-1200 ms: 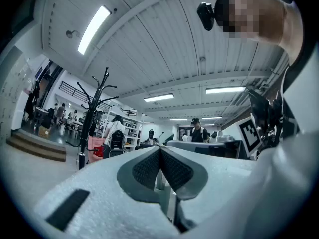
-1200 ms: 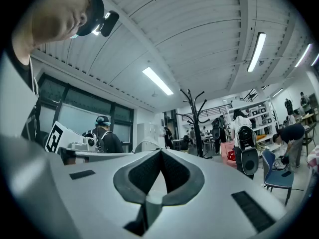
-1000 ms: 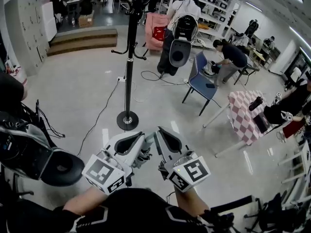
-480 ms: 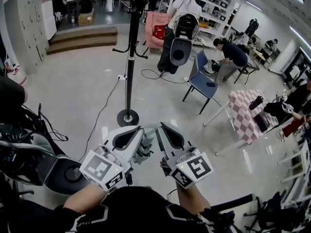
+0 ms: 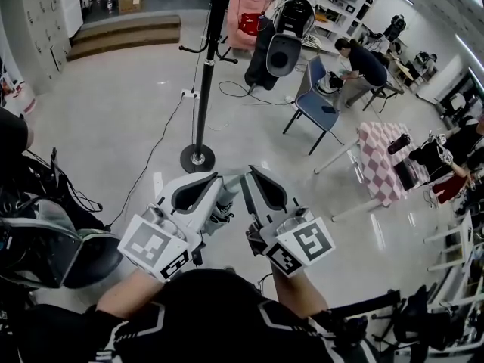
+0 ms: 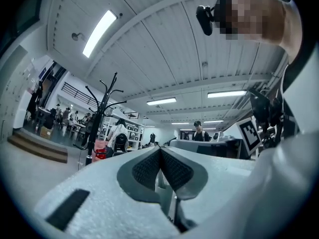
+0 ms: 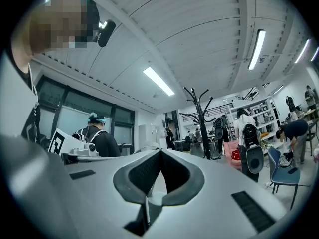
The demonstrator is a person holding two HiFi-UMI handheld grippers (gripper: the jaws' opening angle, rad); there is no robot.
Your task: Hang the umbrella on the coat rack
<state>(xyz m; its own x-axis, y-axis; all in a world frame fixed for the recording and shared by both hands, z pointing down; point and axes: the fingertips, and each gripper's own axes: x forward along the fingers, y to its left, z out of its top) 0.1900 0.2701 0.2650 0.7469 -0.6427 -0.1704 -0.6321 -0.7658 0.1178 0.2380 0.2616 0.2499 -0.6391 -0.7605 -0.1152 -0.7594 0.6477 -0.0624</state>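
Lower centre of head view: left claw (image 5: 215, 178) and right claw (image 5: 253, 172) both closed, empty, side by side. Coat rack (image 5: 206, 74) stands upper centre, well apart. Umbrella in no view; judged not yet picked up, hanging still to do.

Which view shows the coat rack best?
Head view: the coat rack is largest, pole and base on the floor, top cut off. Both gripper views show it small, hooks included, base hidden.
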